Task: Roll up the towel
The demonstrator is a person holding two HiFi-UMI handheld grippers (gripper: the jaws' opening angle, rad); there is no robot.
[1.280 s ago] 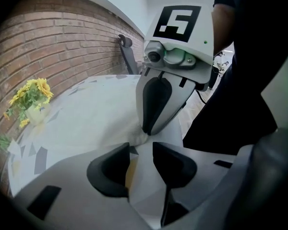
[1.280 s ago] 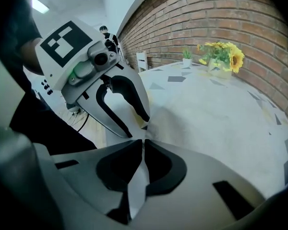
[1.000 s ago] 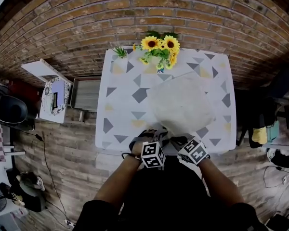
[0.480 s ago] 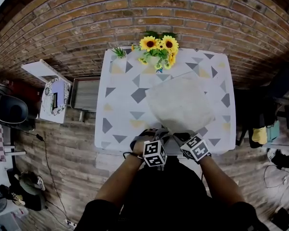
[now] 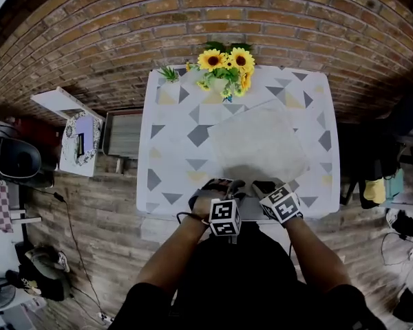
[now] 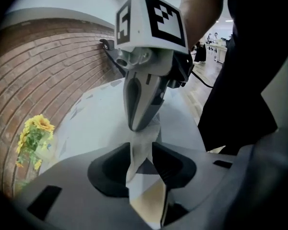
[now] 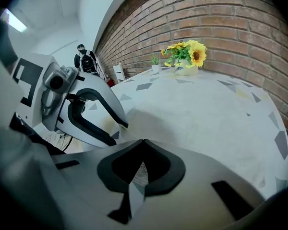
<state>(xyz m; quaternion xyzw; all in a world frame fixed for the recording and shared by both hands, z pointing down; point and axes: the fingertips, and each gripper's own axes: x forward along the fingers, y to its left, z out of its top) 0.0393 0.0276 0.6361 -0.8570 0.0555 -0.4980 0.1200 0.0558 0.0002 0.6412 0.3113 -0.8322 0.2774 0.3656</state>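
A white towel [image 5: 258,143] lies flat on the patterned table [image 5: 168,150], turned like a diamond, with its near corner at the front edge. My right gripper [image 5: 263,186] is shut on that corner and holds it slightly raised [image 7: 143,142]. In the left gripper view its grey fingers [image 6: 140,104] pinch the cloth at the tip. My left gripper [image 5: 227,185] is close beside it on the left. A narrow strip of towel [image 6: 141,145] runs down into the gap of the left gripper [image 6: 139,162]. Its jaws have just been opening and the pads stand apart around the cloth.
A sunflower vase [image 5: 227,64] and a small green plant [image 5: 171,73] stand at the table's far edge against the brick wall. Left of the table are a grey crate [image 5: 124,133] and a white stand [image 5: 79,136]. The person's body is close against the near edge.
The towel, puffed up a second ago, now lies flatter. Both grippers have shifted a little to the right along the table's front edge.
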